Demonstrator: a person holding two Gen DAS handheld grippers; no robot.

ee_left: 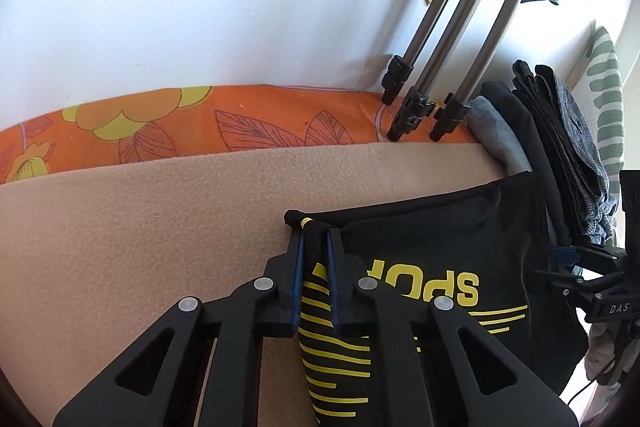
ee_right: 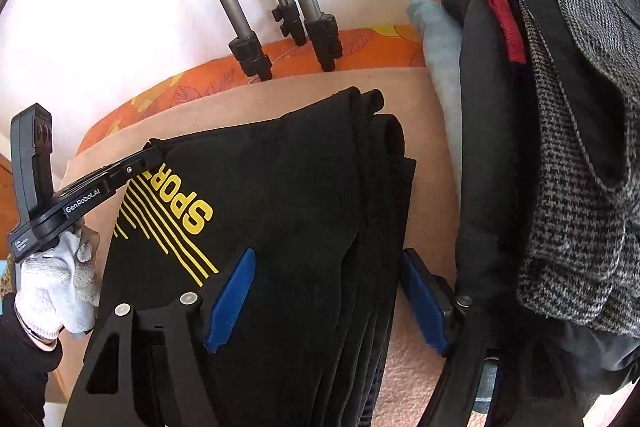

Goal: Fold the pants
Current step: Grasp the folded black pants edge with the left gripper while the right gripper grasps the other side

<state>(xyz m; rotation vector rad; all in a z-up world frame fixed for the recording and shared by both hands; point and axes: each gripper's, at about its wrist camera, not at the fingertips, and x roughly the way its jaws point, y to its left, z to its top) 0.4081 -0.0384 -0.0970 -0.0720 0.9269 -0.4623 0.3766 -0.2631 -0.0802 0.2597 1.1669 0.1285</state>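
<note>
The pants (ee_right: 288, 195), black with yellow stripes and yellow lettering, lay folded in layers on the tan blanket (ee_left: 160, 227) that covered the bed, close to its far edge, where the orange flowered sheet (ee_left: 240, 119) showed against the white wall (ee_left: 200, 7).

Your left gripper (ee_left: 316, 247) was closed on a fold of the pants at their left corner, with the striped cloth pinched between its blue pads. In the right wrist view the same gripper (ee_right: 150, 155) reached in from the left side, and your gloved left hand (ee_right: 60, 287) held its handle.

Your right gripper (ee_right: 328, 291) stood wide apart over the right side of the pants. One blue pad lay on top of the black cloth; the other sat just past the stacked folded edges, on the blanket side. The layers were between the pads, but the pads did not press on them.

To the right of the pants, a pile of other clothes (ee_right: 560, 147) stood near them: a pale blue piece, a black one with a red tab, and a grey woven one on top. Three tripod legs (ee_left: 420, 107) rested at the far edge of the bed.
</note>
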